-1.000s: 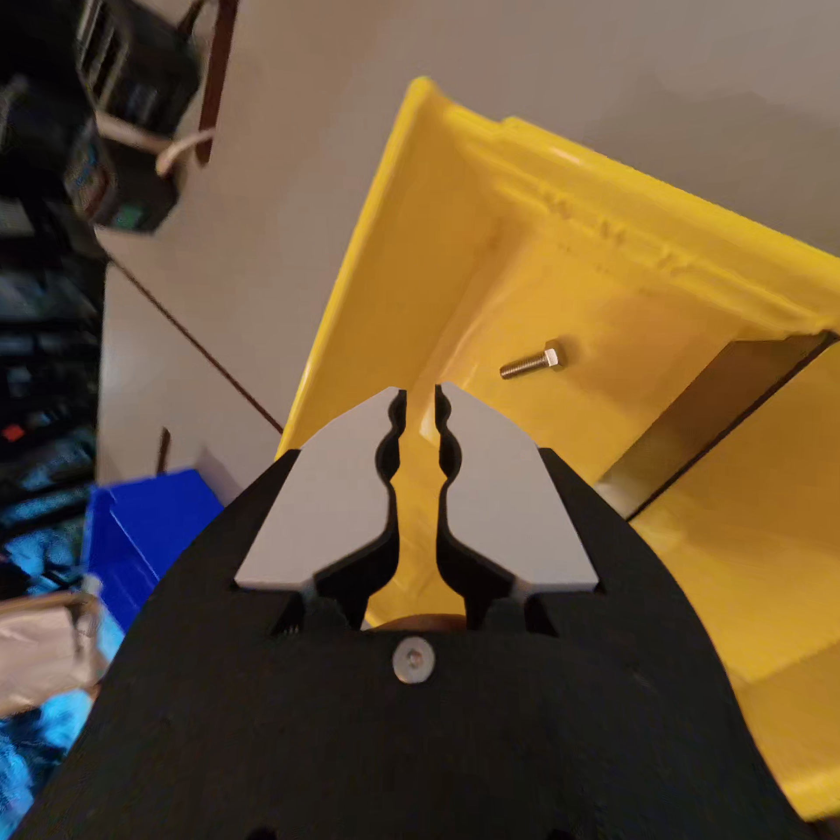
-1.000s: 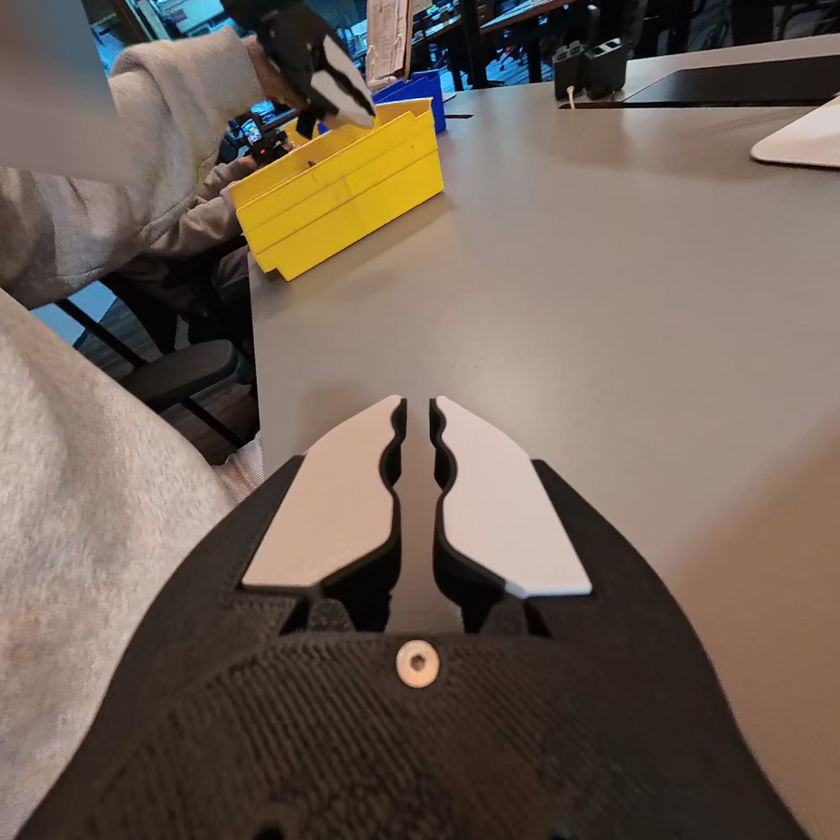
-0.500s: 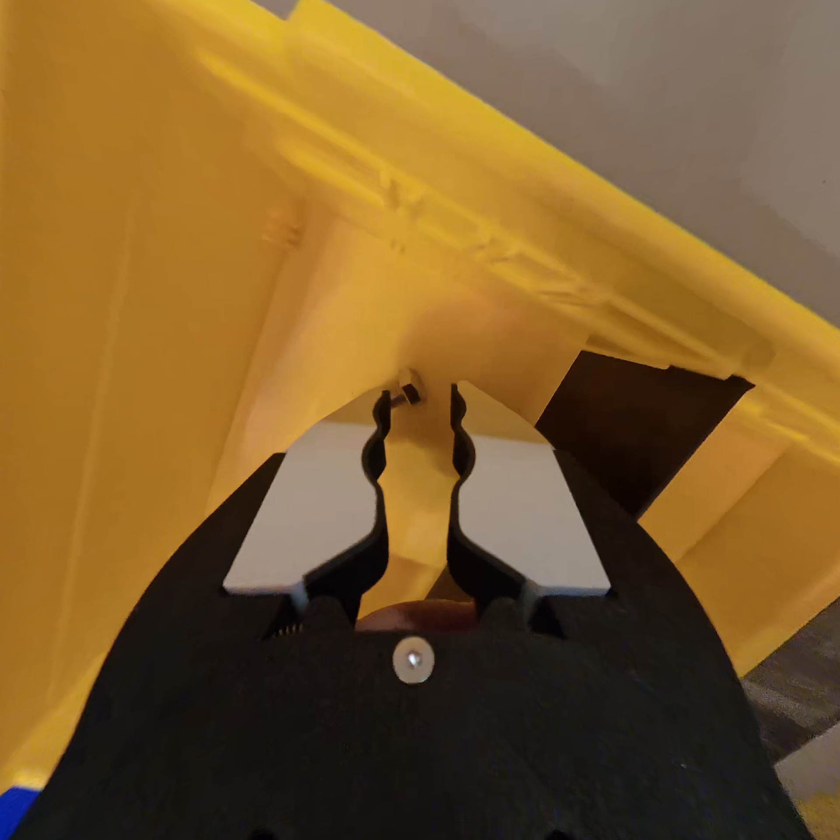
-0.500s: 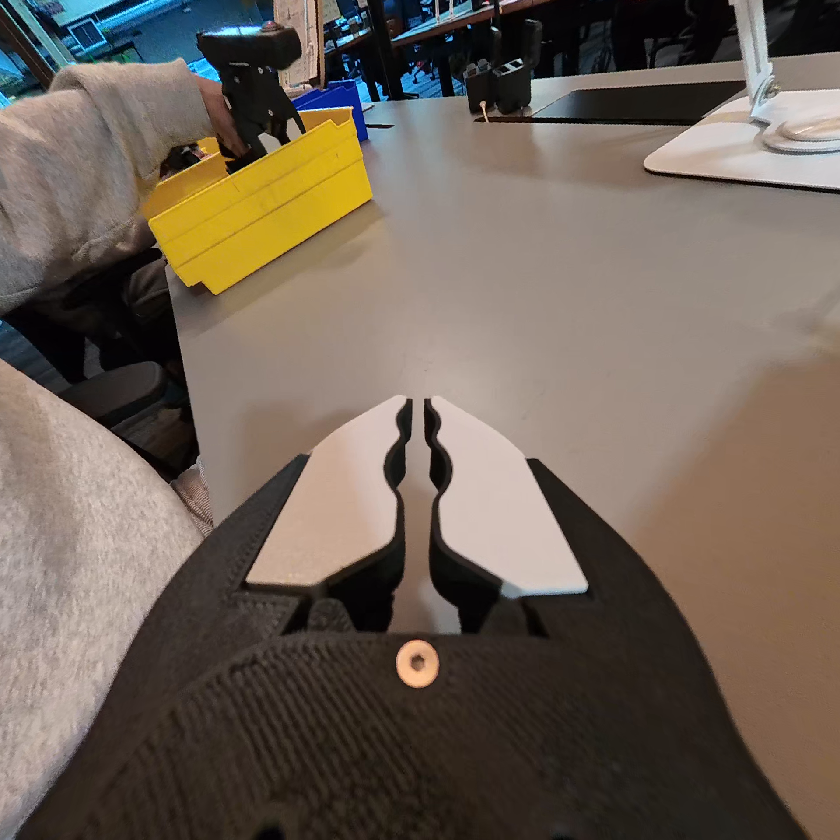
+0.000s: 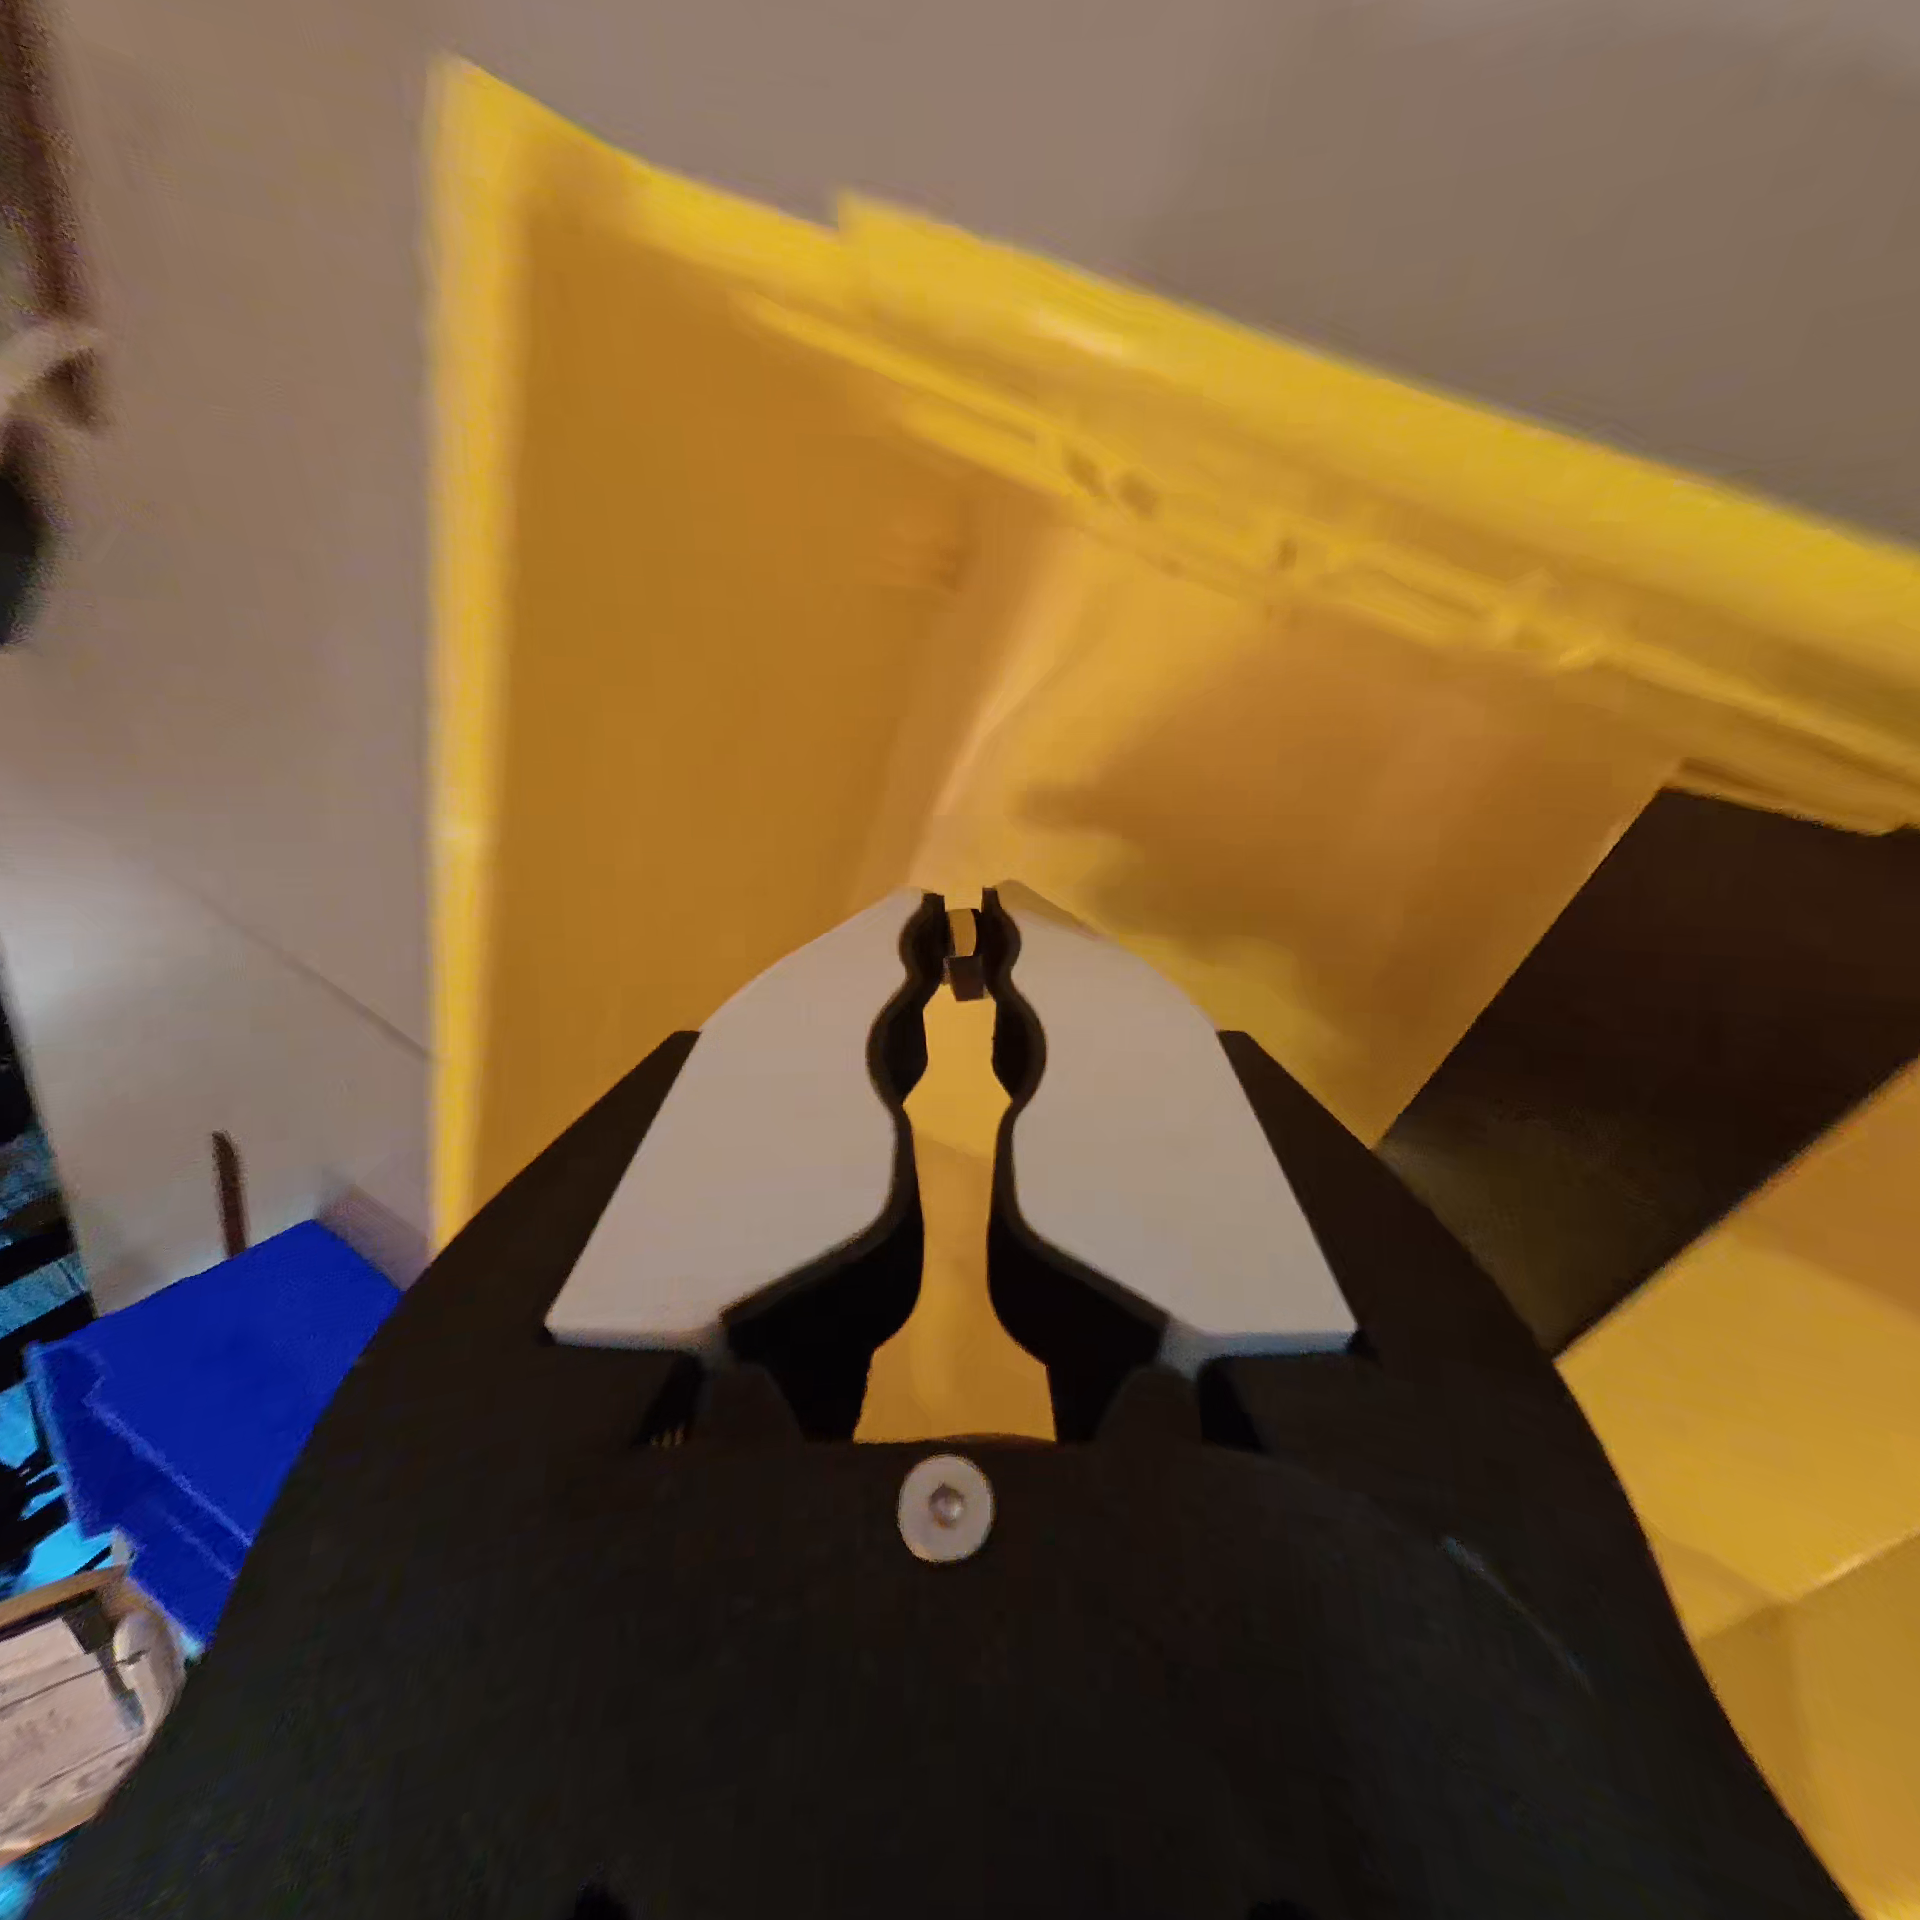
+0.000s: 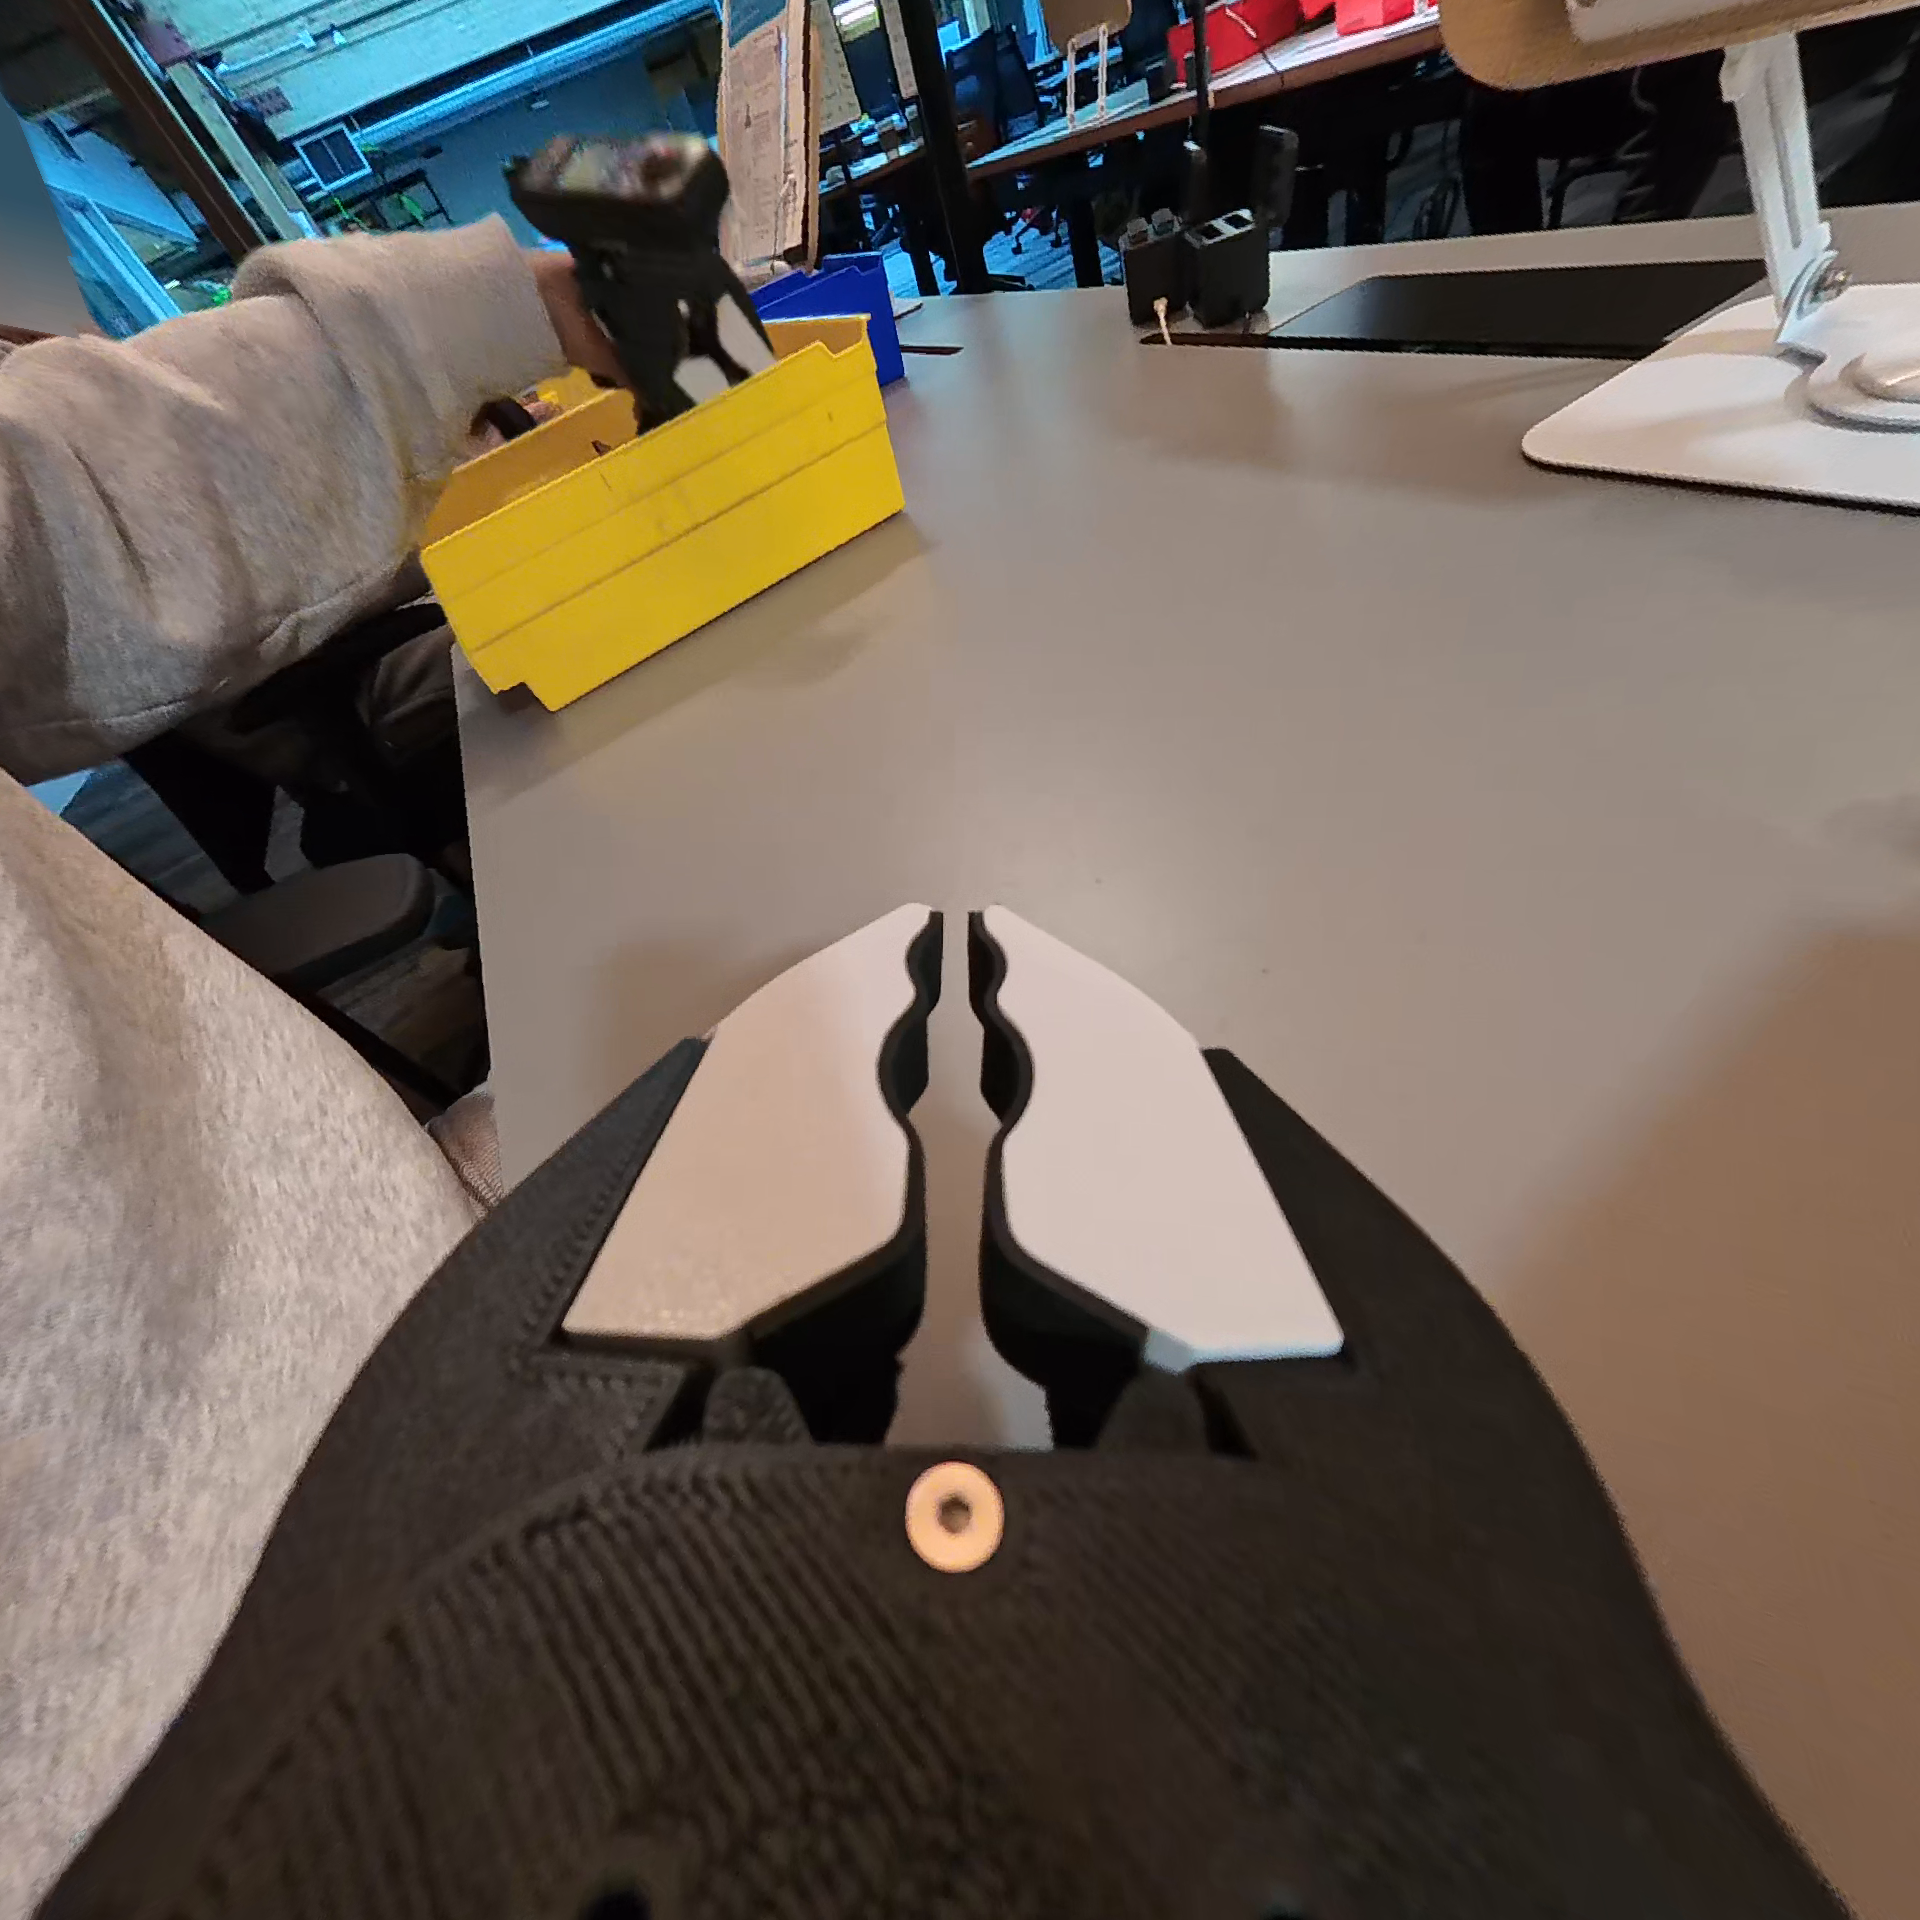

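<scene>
Left gripper [image 5: 964, 940] now clamps bolt [image 5: 966, 951], lifted from yellow bin [image 5: 727, 675] | right gripper [image 6: 956, 920] at 6 o'clock, nearly closed, empty

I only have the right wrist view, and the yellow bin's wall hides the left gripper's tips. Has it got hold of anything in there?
Observer: Yes. The left gripper is shut on a small metal bolt, pinched right at the fingertips. The notches farther back hold nothing.
Operator: Good. Is that end of the bin one open space, or is it split up?
Observer: It is split. Inside the yellow bin a dark divider stands to the gripper's right, and there is more yellow floor beyond it.
</scene>
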